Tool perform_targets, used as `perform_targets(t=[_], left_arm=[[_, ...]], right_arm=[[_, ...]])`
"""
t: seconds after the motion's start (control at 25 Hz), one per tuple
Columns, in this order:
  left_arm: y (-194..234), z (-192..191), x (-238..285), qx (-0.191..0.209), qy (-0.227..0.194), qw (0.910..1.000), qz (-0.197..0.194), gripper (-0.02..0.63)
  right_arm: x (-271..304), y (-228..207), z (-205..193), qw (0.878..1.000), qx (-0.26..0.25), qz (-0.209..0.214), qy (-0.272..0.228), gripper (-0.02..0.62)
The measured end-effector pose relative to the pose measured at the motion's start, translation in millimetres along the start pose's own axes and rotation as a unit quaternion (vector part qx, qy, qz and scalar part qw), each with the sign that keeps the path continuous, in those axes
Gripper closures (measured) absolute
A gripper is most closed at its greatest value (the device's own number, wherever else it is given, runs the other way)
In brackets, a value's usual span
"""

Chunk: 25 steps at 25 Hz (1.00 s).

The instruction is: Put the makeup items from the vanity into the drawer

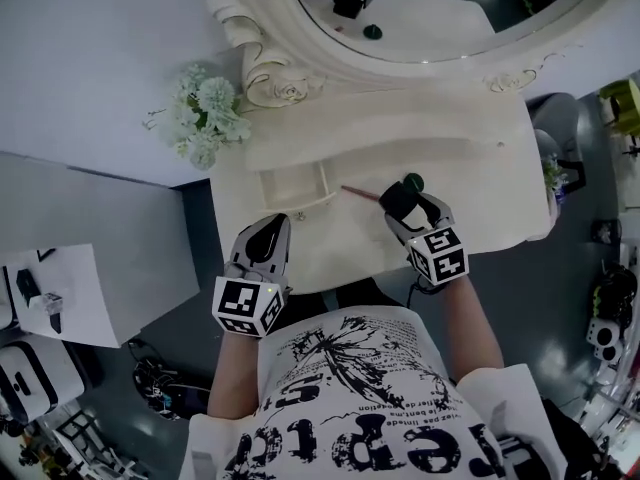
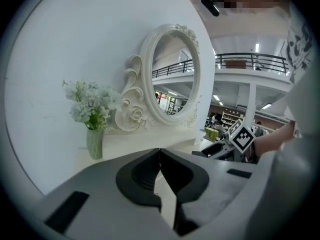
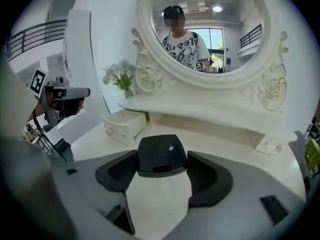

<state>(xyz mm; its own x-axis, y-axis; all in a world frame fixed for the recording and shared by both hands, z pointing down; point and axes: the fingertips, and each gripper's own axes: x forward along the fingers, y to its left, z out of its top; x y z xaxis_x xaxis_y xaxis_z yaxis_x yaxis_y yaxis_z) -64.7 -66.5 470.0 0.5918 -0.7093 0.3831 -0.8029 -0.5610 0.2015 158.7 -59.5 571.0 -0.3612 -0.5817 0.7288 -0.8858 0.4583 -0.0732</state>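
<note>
My right gripper (image 1: 401, 201) is shut on a black compact case (image 3: 161, 156) and holds it just above the white vanity top (image 1: 350, 243). To its left stands the small open drawer (image 1: 293, 186) (image 3: 125, 124). A thin reddish makeup pencil (image 1: 360, 193) lies on the vanity between the drawer and the compact. A dark round item (image 1: 414, 180) sits just beyond the right gripper. My left gripper (image 1: 274, 224) (image 2: 160, 178) hangs shut and empty at the vanity's front left, below the drawer.
An oval mirror (image 1: 430, 18) in an ornate white frame rises at the back of the vanity. A vase of pale flowers (image 1: 205, 116) (image 2: 92, 119) stands at the back left. A raised shelf (image 3: 210, 111) runs under the mirror.
</note>
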Motion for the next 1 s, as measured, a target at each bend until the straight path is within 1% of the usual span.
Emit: perform_targets(t=[0.16,0.28,0.44,0.56,0.72,0.88,1.0], left_arm=[[16,9,-22,0.004,-0.015,0.9996,0.024,0.586],[28,14,-38,0.006,-0.024,0.9988,0.042,0.586],[42,13,-58,0.001,-0.032,0.9972,0.067,0.586],[53,9,-72,-0.005,-0.032,0.9956,0.088,0.586],[70,1,-88,-0.002,-0.025,0.9922,0.122,0.586],[86,0,-102,-0.013,-0.033,0.9894,0.141,0.586],[92,0,-108,-0.016,-0.039,0.9882,0.147,0.586]], right_arm=[[9,34,41,0.999,-0.019,0.034,-0.027,0.267],[23,65,66,0.997,-0.038,0.065,-0.035,0.267],[47,104,86,0.992,-0.061,0.105,-0.029,0.267],[66,125,95,0.990,-0.070,0.125,-0.017,0.267],[84,143,102,0.987,-0.086,0.138,-0.008,0.267],[97,156,105,0.984,-0.107,0.143,-0.002,0.265],[98,162,115,0.984,-0.112,0.138,-0.029,0.267]])
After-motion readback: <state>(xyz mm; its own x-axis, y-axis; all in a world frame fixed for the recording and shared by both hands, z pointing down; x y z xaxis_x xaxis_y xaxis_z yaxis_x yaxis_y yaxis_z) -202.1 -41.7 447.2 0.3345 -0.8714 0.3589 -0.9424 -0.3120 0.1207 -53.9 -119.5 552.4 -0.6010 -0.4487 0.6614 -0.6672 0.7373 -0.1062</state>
